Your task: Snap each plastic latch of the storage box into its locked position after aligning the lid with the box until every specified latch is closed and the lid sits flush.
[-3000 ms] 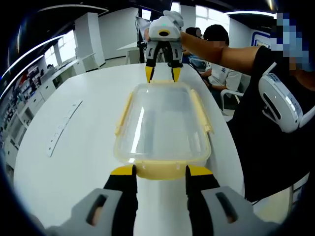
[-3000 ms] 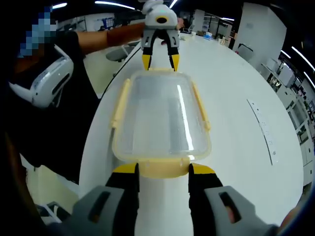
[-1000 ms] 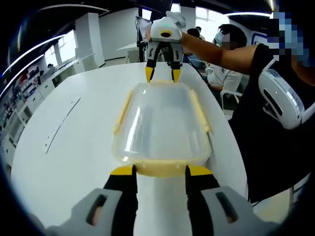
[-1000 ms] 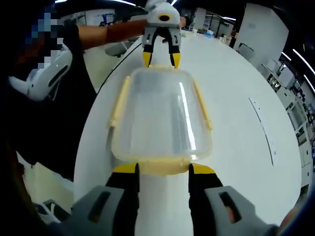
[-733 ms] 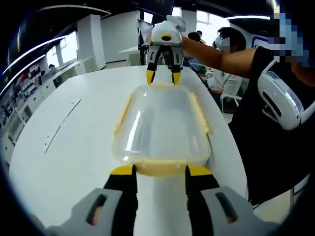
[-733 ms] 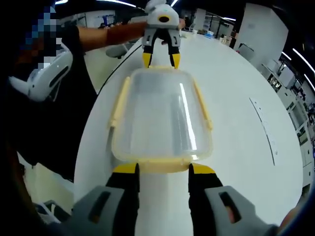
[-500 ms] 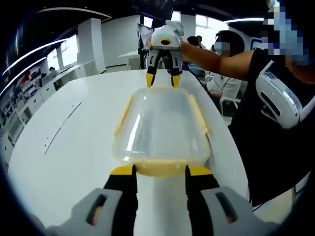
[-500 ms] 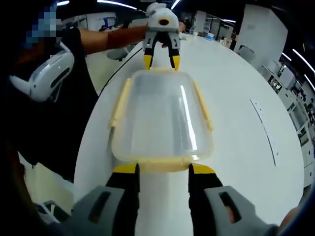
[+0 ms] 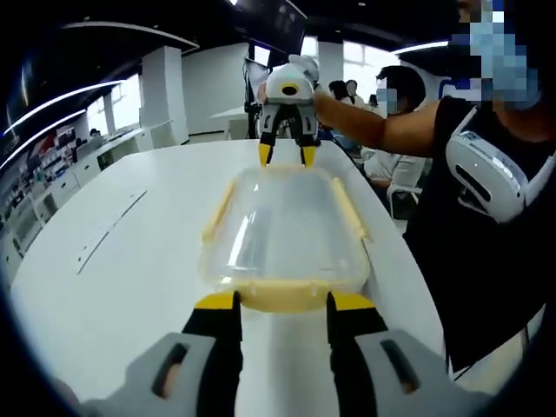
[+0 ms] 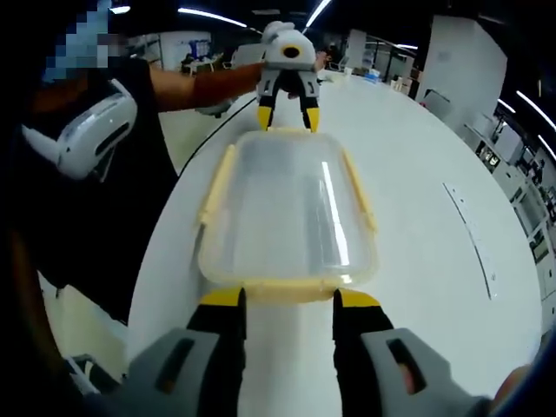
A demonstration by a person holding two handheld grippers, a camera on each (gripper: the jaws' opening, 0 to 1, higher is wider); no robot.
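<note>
— Nearest the lens, left gripper view?
— Rising from the bottom edge: left gripper [image 9: 281, 302], black jaws tipped yellow, spread wide and gripping nothing. Sitting just behind the tips and between them: yellow end latch [image 9: 282, 295] of the storage box [image 9: 282, 236], whether touching or not, impossible to tell.

— And the box itself?
— Resting lengthwise on the white table [image 9: 130, 269], clear lid [image 9: 284, 228] lying on top, yellow side latches [image 9: 349, 211] running along both long edges. Whether snapped down, cannot tell.

— Farther out?
— Hanging at the far end of the box: right gripper [image 9: 287, 155], held in a person's hand [image 9: 317, 82], jaws parted with yellow tips pointing down at the far rim. Lying well apart on the table toward the view's left: a pale flat strip [image 9: 109, 230]. Standing alongside the table: the person [image 9: 486, 217] in a dark top with a white device [image 9: 483, 178] hanging at the chest. Sitting beyond: other people in an office space.

— Same order, right gripper view?
— Coming up from the bottom: right gripper [image 10: 285, 301], jaws wide apart, holding nothing, near end latch [image 10: 285, 291] lying between the yellow tips. Stretching away: storage box [image 10: 289, 217] with lid [image 10: 287, 204] on the table [image 10: 417, 191]. Hovering at the far end: left gripper [image 10: 287, 113], jaws parted. Standing at the view's left: the person [image 10: 78, 200].
</note>
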